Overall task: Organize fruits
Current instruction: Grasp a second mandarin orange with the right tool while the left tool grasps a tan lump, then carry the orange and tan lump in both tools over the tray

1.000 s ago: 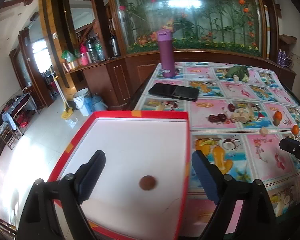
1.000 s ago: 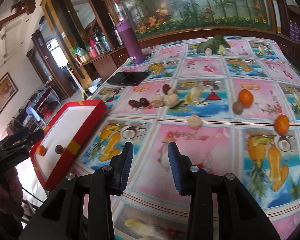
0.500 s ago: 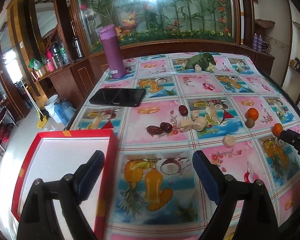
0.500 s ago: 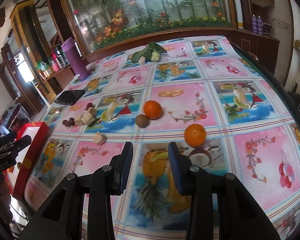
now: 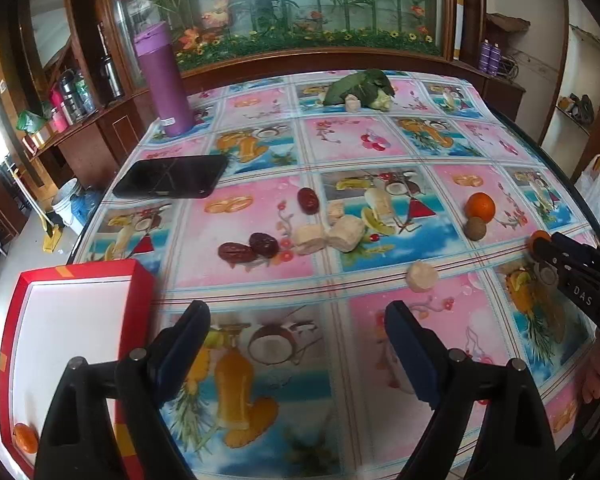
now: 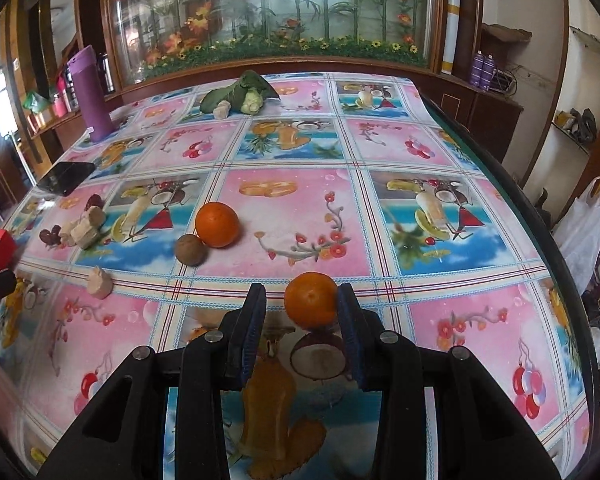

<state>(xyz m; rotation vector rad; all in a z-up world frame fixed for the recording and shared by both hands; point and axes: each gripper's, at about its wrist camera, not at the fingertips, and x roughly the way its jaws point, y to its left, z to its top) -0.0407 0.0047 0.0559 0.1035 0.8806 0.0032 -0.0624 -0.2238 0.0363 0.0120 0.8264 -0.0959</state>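
My right gripper [image 6: 301,297] is open over the flowered tablecloth, with an orange [image 6: 310,300] between its jaws. The orange rests against the right pad, and a gap shows on its left. A second orange [image 6: 217,224] and a small brown round fruit [image 6: 191,250] lie further out to the left. My left gripper [image 5: 296,320] stands wide open and empty above the cloth, just right of the red tray [image 5: 76,273]. One orange [image 5: 25,438] lies in the tray's near corner. Dark dates [image 5: 246,248] and pale chunks [image 5: 332,234] lie ahead of the left gripper.
A black phone [image 5: 172,176] and a purple bottle [image 5: 162,80] are at the far left. Green leafy vegetables [image 5: 360,86] lie at the back. A lone pale chunk [image 5: 421,276] sits mid-table. The table's right edge [image 6: 540,220] curves close by, with a white plastic bag [image 6: 584,232] beyond it.
The left gripper has swung right, from over the tray to the cloth beside it. The right gripper has moved right and down until the orange stands between its jaws.
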